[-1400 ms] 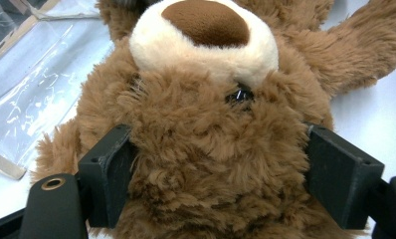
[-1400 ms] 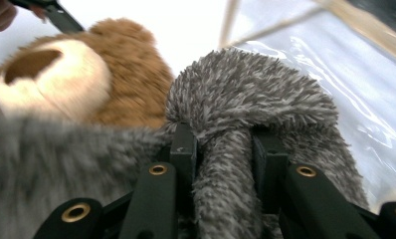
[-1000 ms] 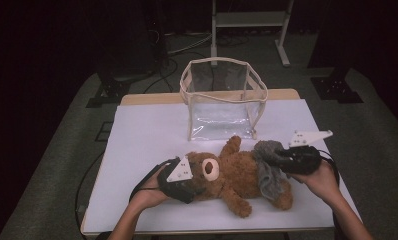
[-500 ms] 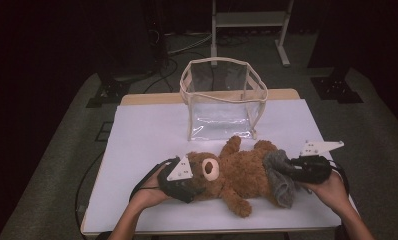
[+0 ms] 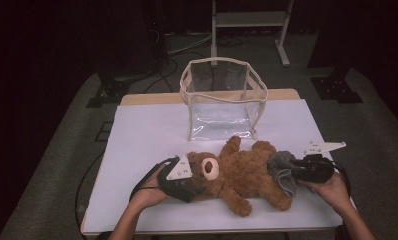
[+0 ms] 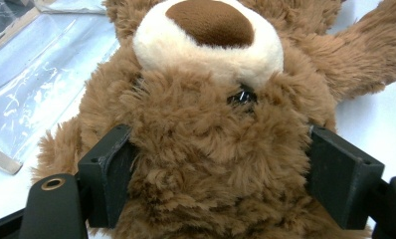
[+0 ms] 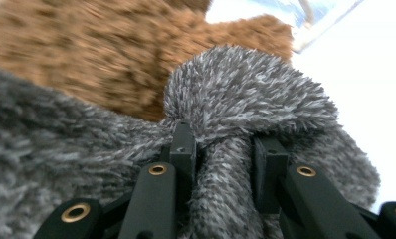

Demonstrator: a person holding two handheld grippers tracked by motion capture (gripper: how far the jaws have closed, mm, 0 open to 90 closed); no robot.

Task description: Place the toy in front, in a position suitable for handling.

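A brown teddy bear (image 5: 247, 172) lies on its back across the white table (image 5: 147, 135), head to the left. My left gripper (image 5: 194, 186) is shut on the bear's head (image 6: 206, 149), one black pad (image 6: 109, 174) pressed into the fur on each side. A grey furry garment (image 5: 282, 170) covers the bear's lower end at the right. My right gripper (image 5: 294, 172) is shut on a fold of that grey garment (image 7: 226, 164), which bulges above the fingers (image 7: 183, 144).
A clear plastic bag (image 5: 222, 100) with a cream rim stands open behind the bear, near the table's far edge. Bare table lies to the bag's left. A white frame (image 5: 249, 20) stands on the floor beyond.
My right gripper has sunk and drawn back to the right with the grey garment, pulling it down the bear's lower body. The left gripper and the bear's head stay still.
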